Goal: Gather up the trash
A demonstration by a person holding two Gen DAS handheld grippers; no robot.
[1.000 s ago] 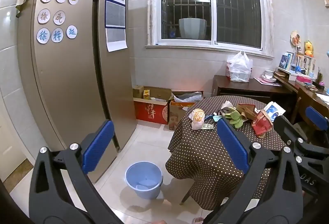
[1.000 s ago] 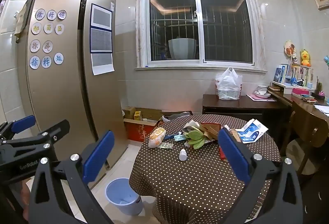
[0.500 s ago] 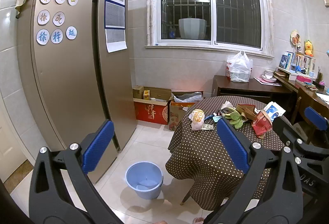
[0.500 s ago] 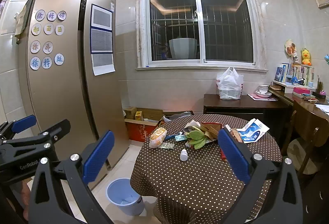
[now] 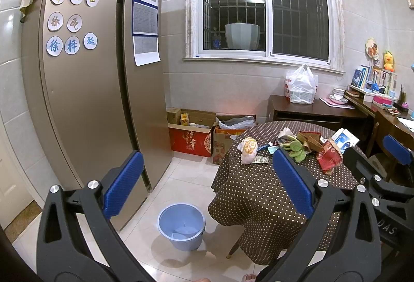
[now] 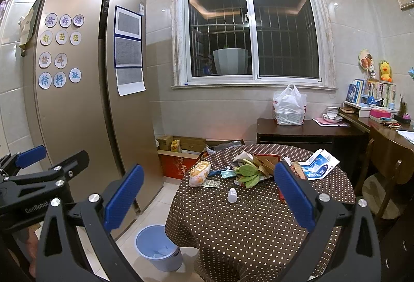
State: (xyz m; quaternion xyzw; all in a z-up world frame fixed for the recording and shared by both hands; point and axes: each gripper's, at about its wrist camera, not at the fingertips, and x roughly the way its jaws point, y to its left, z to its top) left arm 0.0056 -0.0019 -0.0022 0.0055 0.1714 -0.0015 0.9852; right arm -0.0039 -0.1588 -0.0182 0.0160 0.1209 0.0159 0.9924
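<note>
Left claw (image 5: 207, 178) open | small bottle (image 6: 232, 195), right view only.

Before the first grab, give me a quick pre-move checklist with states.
1. Left hand-held gripper open, holding nothing: ok.
2. Right hand-held gripper open, holding nothing: ok.
3. Bin upright on the floor beside the table, mouth unobstructed: ok.
4. Trash in view on the table: white bottle, leaves, bread wrapper: ok.
5. Either gripper at the trash: not ok, both are held back from the table.
6. Bottle capped: cannot tell.
</note>
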